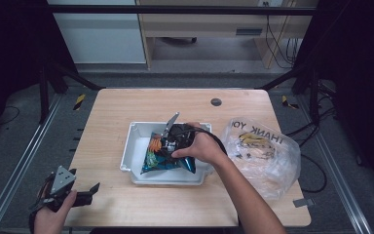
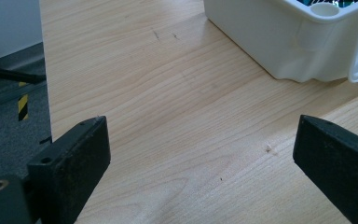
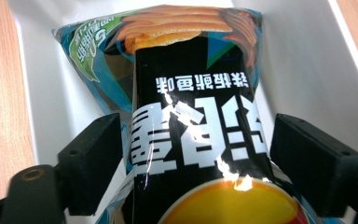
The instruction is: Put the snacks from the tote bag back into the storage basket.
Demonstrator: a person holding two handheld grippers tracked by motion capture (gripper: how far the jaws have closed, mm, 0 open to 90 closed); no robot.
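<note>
The snack bag (image 3: 193, 116) lies in the white bin (image 1: 135, 141) mid-table, the right gripper (image 3: 196, 154) astride it with jaws released, pads clear. Bare wood (image 2: 177, 121) surrounds the left gripper (image 2: 200, 154), jaws wide and empty, near the table's front-left edge; a clear plastic bag (image 1: 265, 151) crowds the bin's right.

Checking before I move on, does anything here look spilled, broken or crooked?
Nothing stands out. The snack bag lies whole in the white bin, between the right gripper's open jaws. The plastic bag is crumpled but holds its contents.
</note>
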